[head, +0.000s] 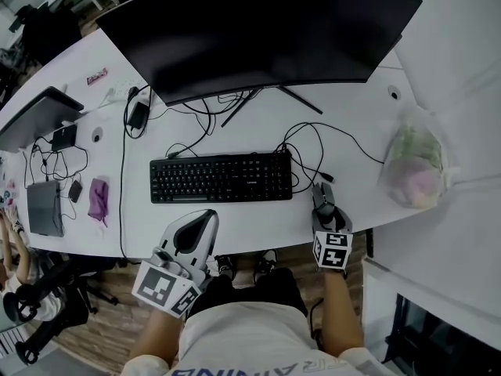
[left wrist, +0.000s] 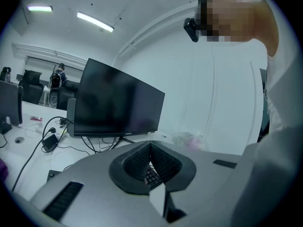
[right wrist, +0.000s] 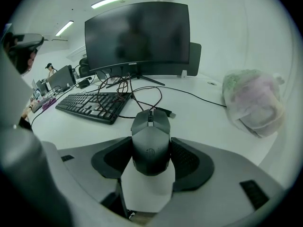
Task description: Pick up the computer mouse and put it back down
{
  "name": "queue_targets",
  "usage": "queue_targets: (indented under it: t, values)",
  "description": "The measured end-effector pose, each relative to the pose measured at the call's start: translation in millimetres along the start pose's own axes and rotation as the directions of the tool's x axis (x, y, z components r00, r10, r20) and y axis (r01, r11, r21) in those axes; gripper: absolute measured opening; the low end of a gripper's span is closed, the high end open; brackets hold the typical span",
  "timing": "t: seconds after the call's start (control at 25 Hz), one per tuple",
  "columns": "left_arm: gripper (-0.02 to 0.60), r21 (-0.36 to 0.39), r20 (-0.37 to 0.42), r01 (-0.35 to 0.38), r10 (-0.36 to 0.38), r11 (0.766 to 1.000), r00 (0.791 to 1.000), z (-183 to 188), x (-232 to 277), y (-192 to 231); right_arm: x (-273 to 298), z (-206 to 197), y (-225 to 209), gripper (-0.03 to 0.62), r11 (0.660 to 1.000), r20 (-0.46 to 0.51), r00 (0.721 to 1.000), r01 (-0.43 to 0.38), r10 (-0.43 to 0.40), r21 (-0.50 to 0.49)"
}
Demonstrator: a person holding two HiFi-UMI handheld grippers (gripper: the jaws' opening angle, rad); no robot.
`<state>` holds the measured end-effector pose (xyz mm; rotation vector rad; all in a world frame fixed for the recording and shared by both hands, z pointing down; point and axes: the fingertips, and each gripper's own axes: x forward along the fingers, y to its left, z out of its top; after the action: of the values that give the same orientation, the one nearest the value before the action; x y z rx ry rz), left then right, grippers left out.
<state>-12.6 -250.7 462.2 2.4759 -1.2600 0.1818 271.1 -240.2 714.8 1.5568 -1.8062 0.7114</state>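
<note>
Right tongs (head: 326, 212) are closed on the mouse (head: 322, 197): in the right gripper view both pads press its sides and the mouse body (right wrist: 150, 126) fills the gap, buttons and wheel pointing far. Mouse is at the near edge of the white bench (head: 352, 116), just right of the keyboard (head: 221, 177); cannot tell if it rests on the bench or is just off it. Its cable (head: 313, 143) loops far and left toward the monitor (head: 258, 30) stand. Left tongs (head: 205, 219) sit at the bench's near edge, just near of the keyboard's middle, well apart from the mouse. In the left gripper view the tips meet in a V with nothing between them (left wrist: 150, 148); a few keyboard keys show through the small gap behind the tips. A plastic bag (head: 412, 167) lies on the right of the bench, apart from the mouse. A purple cloth (head: 98, 200) lies far left of the keyboard, among dark cables and small devices.
</note>
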Motion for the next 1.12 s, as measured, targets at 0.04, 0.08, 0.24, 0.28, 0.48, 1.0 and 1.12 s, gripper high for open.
queue_targets:
  t: [0.04,0.08,0.24,0.28,0.48,1.0,1.12]
  values:
    - [0.008,-0.001,0.000,-0.001,0.001,1.000,1.000,-0.2,-0.2,0.3,0.5,-1.9,0.1,0.270,1.000,-0.004,1.000,0.002,-0.002,-0.002]
    - [0.008,-0.001,-0.001,-0.001,0.001,1.000,1.000,-0.5,-0.4,0.7,0.8,-3.5,0.0,0.270,1.000,-0.007,1.000,0.004,-0.004,-0.004]
    - [0.008,-0.003,-0.011,-0.002,0.002,1.000,1.000,-2.9,-1.5,2.0,2.1,-6.8,-0.5,0.270,1.000,-0.013,1.000,0.015,-0.015,-0.006]
    - [0.008,-0.003,-0.014,-0.003,0.003,1.000,1.000,-3.7,-2.1,2.5,2.7,-7.2,-0.4,0.270,1.000,-0.014,1.000,0.016,-0.016,-0.003]
    - [0.008,-0.011,-0.013,-0.003,0.003,1.000,1.000,-4.4,-4.6,4.1,4.7,-11.2,3.3,0.272,1.000,-0.037,0.999,-0.003,0.004,0.023]
    - [0.008,0.006,0.043,0.034,-0.034,0.999,0.998,17.4,-14.8,-6.8,-30.4,37.8,-0.1,0.273,0.999,0.099,0.995,0.023,-0.019,-0.037]
    - [0.008,0.021,0.071,0.058,-0.059,0.998,0.996,28.9,-16.3,-13.3,-46.7,57.3,-1.5,0.272,0.999,0.154,0.988,0.031,-0.026,-0.036]
